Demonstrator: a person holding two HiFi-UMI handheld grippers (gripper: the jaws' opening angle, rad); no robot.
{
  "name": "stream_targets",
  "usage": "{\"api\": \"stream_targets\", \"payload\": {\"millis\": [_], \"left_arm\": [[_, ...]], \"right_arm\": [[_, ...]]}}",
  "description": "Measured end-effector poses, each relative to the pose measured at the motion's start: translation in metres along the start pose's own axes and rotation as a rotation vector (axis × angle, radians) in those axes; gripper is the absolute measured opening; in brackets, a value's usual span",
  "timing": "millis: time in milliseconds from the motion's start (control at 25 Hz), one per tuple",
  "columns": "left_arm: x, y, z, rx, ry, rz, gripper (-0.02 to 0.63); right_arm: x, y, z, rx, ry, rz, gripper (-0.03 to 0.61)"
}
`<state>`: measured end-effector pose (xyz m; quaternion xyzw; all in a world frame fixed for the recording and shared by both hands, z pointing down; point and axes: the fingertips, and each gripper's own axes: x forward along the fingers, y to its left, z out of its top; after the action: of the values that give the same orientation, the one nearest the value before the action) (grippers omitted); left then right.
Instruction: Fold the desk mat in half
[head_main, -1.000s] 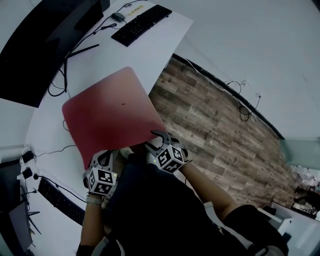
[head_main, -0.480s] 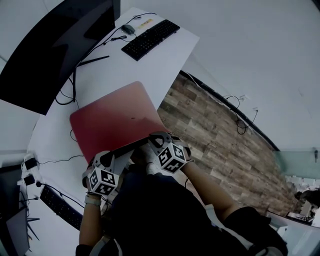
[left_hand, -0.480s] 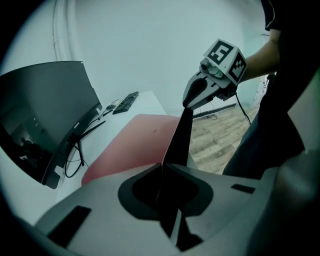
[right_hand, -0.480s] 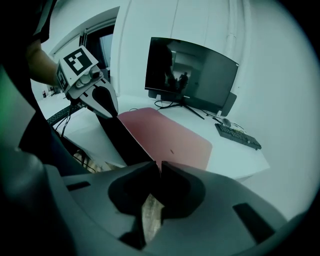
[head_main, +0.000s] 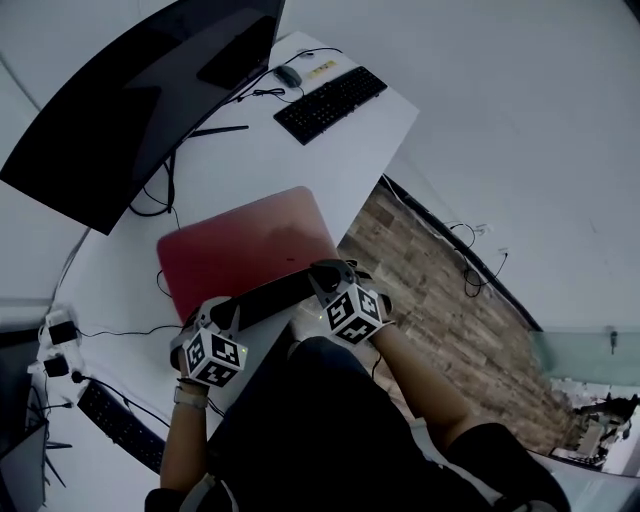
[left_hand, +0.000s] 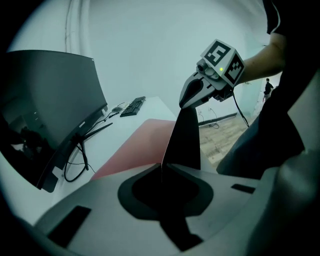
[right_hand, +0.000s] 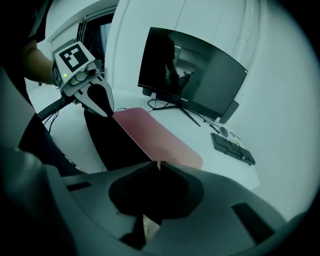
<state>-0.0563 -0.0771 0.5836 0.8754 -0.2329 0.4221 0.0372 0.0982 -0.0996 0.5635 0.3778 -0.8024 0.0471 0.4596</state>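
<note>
Red desk mat (head_main: 240, 245) on white desk (head_main: 250, 160): far part flat toward monitor (head_main: 140, 90), near edge lifted, dark underside showing, running gripper to gripper. Left gripper (head_main: 224, 312) clamped on mat's edge. Right gripper (head_main: 325, 272) jaws closing, mat edge between them.

A long white desk (head_main: 250, 160) carries everything here. Near its front edge lies a red desk mat (head_main: 240, 245) with rounded corners; most of it rests flat on the top, while its near edge is raised off the surface and shows a dark underside. At about ten o'clock from the mat stands a big curved monitor (head_main: 140, 90) on a splayed-leg stand, with black cables (head_main: 150, 205) looping on the desktop below it. At one o'clock, well apart from the mat, sits a black keyboard (head_main: 330, 103), and just beyond it a mouse (head_main: 288, 75). At seven o'clock a second dark keyboard (head_main: 120, 425) lies on the white surface, with plug adapters (head_main: 60, 330) near it.
</note>
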Motion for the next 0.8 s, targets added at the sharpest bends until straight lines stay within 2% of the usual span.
{"api": "stream_targets", "payload": {"millis": [160,240,480,800], "left_arm": [[0.001,0.021,0.003,-0.124,-0.051,0.006,0.032],[0.003,0.026,0.003,-0.159,-0.055,0.016,0.031],[0.015,0.038,-0.002,-0.161,-0.004,0.046,0.031],[0.037,0.065,-0.008,-0.244,0.091,0.123,0.031]], "right_arm": [[0.012,-0.011,0.012,-0.02,0.027,-0.014,0.032],[0.016,-0.015,0.017,-0.024,0.032,-0.005,0.031],[0.036,-0.024,0.025,-0.068,0.032,0.056,0.031],[0.075,-0.042,0.032,-0.061,0.003,0.191,0.029]]}}
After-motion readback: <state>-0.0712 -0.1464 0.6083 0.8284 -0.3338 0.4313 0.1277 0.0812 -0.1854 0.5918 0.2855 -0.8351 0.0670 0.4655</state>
